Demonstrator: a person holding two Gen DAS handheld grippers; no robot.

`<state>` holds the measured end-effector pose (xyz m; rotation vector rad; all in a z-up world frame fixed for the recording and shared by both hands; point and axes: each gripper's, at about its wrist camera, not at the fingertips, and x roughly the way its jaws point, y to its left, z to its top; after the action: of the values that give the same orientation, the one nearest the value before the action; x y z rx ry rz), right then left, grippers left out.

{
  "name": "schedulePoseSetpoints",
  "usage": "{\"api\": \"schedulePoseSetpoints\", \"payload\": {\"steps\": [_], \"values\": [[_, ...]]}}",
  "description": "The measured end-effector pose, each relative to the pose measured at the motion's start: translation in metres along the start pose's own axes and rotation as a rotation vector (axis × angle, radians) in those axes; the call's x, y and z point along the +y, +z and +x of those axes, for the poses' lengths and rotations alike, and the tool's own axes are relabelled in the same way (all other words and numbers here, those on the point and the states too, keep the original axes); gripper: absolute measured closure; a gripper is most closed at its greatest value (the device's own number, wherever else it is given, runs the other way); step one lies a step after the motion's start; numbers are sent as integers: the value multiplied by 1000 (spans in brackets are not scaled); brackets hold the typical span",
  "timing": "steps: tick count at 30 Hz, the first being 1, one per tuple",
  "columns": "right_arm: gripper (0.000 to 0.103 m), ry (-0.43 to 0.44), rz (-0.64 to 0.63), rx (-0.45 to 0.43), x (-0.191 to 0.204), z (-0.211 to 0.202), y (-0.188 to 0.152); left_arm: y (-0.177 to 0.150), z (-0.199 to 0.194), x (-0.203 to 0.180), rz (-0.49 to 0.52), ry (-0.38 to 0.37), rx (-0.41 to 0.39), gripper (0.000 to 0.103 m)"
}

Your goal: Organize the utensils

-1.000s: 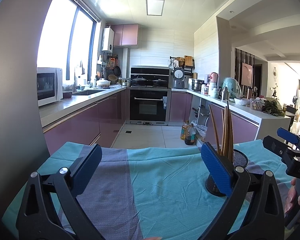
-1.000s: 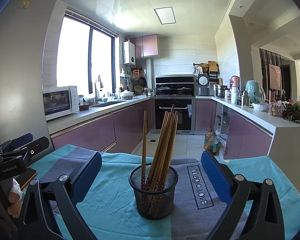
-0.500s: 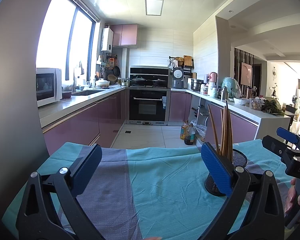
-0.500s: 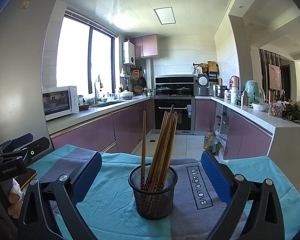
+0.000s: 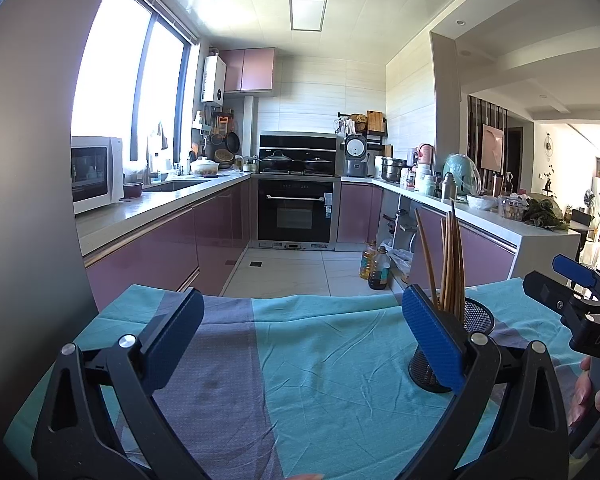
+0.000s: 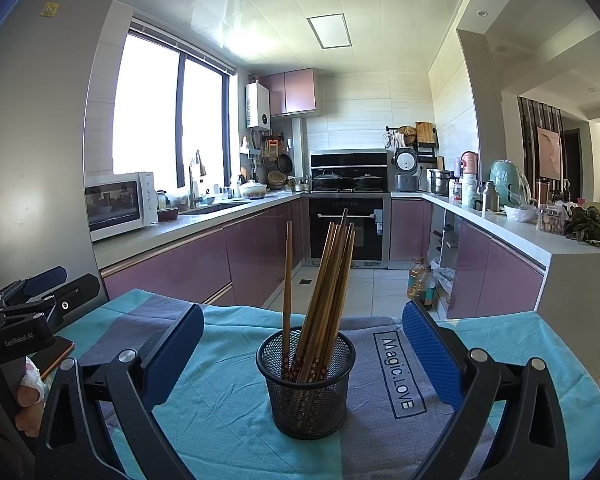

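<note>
A black mesh cup (image 6: 306, 384) stands on the table and holds several wooden chopsticks (image 6: 324, 292), upright and leaning. My right gripper (image 6: 302, 356) is open and empty, its blue pads on either side of the cup and a little nearer to me. In the left wrist view the cup (image 5: 476, 316) and chopsticks (image 5: 448, 264) show behind my left gripper's right pad. My left gripper (image 5: 300, 340) is open and empty over the cloth, to the left of the cup.
A teal and grey cloth (image 6: 396, 364) marked "Magic.LOVE" covers the table (image 5: 332, 344). The other gripper shows at the right edge of the left wrist view (image 5: 580, 304) and at the left edge of the right wrist view (image 6: 24, 312). Kitchen counters and an oven lie beyond the table's far edge.
</note>
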<state>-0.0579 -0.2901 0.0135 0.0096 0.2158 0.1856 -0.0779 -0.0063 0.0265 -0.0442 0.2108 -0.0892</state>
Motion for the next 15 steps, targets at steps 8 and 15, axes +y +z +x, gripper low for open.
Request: {"api": "schedulePoseSetpoints", "payload": {"steps": [8,15], "values": [[7,-4,3,-3,0,0,0,0,0,0,0,1,0,6],[7,-4,4,-4,0,0,0,0,0,0,2,1,0,6]]}}
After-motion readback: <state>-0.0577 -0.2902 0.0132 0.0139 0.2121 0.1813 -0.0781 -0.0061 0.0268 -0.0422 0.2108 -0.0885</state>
